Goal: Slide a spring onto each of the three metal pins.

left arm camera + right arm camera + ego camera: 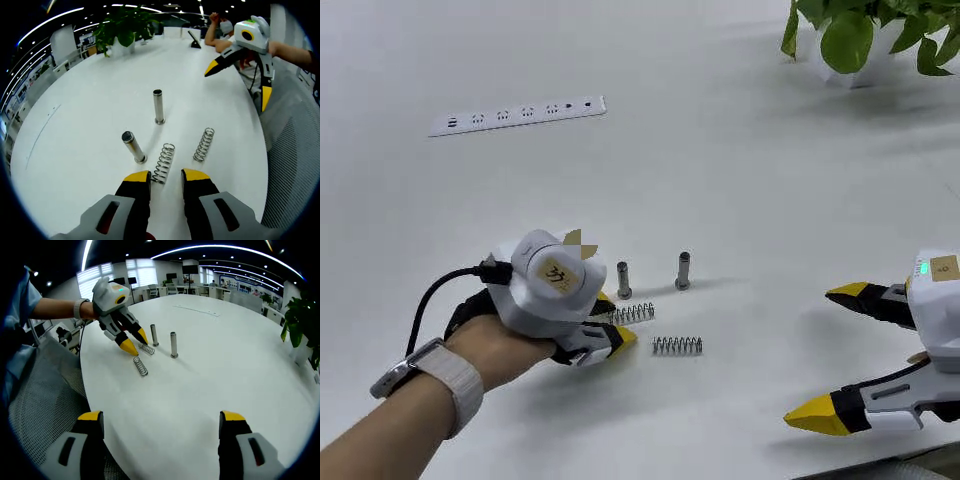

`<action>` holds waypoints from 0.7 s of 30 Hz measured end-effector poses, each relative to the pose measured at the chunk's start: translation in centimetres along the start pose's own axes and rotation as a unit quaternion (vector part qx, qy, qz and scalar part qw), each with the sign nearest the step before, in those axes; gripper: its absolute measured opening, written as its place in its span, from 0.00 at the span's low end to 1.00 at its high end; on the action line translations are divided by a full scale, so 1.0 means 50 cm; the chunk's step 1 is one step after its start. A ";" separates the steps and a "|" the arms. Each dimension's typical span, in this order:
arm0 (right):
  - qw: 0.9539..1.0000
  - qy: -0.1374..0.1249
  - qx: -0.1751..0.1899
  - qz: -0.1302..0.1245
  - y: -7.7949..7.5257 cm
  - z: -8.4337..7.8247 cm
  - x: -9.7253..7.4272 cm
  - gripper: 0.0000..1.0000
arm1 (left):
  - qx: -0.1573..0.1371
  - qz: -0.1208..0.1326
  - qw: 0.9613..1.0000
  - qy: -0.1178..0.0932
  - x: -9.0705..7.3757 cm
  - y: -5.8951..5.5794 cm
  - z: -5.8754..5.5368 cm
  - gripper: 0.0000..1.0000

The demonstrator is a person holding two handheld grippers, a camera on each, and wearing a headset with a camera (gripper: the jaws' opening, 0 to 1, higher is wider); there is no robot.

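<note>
At a white workbench point(720, 170), a person's left gripper point(166, 176) sits low over the surface, its yellow-tipped jaws a little apart and clamped on nothing. The nearer spring point(163, 162) lies flat with its near end just inside that gap. Its long axis runs straight ahead, nearly in line with the jaws, so a closing grip would seem to catch it by the end rather than across the middle. Just left of the spring's line, the first pin point(134, 146) stands upright and bare; the second pin point(158, 106) stands upright farther on, also bare. To the right, a second spring point(203, 144) lies flat, roughly parallel to the first and apart from it. Far right, the right gripper point(818, 355) hovers well apart from pins and springs, jaws spread wide and holding nothing. The left gripper is by far the nearer one, and the pickup looks to be its job.
</note>
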State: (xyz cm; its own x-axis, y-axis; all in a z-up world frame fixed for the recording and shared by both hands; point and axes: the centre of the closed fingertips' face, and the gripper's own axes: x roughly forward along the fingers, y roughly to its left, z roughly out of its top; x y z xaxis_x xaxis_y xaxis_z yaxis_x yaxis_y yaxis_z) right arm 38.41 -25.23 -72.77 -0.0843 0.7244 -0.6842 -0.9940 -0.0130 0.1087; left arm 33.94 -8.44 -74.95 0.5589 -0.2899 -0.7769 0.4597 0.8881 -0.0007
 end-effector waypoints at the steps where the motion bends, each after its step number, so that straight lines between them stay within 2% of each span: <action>1: 1.000 -0.001 0.001 0.000 0.001 0.001 0.000 0.97 | -0.003 0.001 1.000 0.002 0.000 0.001 0.000 0.25; 9: 1.000 0.000 0.002 0.001 0.005 0.000 0.000 0.97 | 0.029 0.006 0.999 0.033 0.002 0.006 -0.007 0.20; 15: 1.000 0.002 0.000 0.002 0.008 0.001 0.004 0.97 | 0.078 0.002 0.996 0.053 0.004 -0.007 -0.009 0.13; 19: 1.000 0.002 -0.004 0.002 0.012 0.006 0.004 0.97 | 0.063 -0.001 0.996 0.061 0.005 -0.001 -0.010 0.12; 21: 1.000 0.001 -0.005 0.002 0.013 0.008 0.004 0.97 | 0.066 -0.001 0.996 0.065 0.005 -0.005 -0.010 0.12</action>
State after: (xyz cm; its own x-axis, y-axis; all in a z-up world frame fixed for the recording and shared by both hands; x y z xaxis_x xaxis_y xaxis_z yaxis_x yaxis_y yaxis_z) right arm 37.77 -24.79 -72.54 -0.0887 0.7232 -0.6849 -0.9943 -0.0231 0.1045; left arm 33.63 -8.55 -75.48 0.4685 -0.2350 -0.8516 0.5514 0.8309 0.0741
